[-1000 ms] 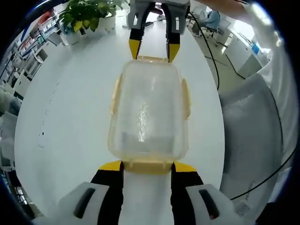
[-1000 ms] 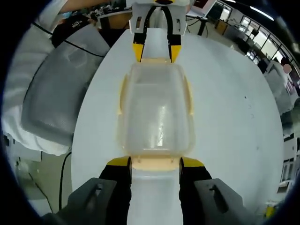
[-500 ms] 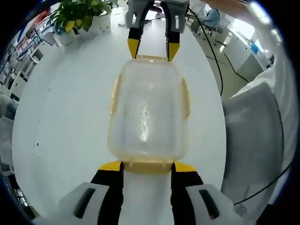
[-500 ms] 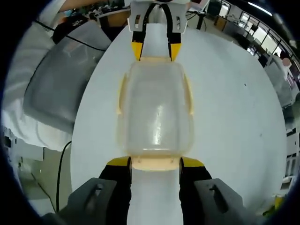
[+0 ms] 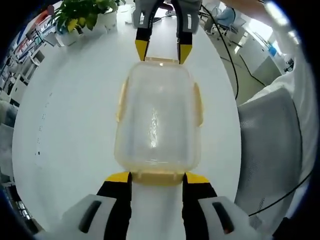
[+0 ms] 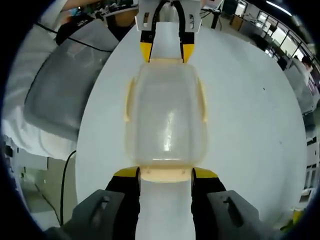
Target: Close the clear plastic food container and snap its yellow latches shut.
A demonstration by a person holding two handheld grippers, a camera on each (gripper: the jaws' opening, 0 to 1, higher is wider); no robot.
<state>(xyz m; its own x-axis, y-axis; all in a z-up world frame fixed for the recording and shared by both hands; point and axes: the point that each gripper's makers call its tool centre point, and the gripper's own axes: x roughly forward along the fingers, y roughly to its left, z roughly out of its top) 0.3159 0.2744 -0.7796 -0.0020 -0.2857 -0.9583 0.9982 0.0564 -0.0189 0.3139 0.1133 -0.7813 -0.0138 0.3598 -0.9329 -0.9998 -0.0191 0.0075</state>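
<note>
- Two grippers with yellow-tipped black jaws face each other across one container; each stands wide open, grasping nothing.
- The left gripper (image 5: 157,178) has its two jaw tips at the near short end of the clear rectangular plastic food container with rounded corners (image 5: 157,117), just beside the yellow latch (image 5: 158,176) there, which sits between them.
- The right gripper (image 6: 165,174) stands the same way at the opposite short end, its tips flanking that end's latch (image 6: 166,173); whether the tips touch the plastic cannot be told.
- In the left gripper view, four yellow latches are countable: one per side, the long-side pair lying against the walls.
- The lid is on the container, which rests on a round white table (image 5: 70,110).
- Far left stands a green potted plant (image 5: 82,15).
- Right of the table is a grey chair back (image 5: 267,150).
</note>
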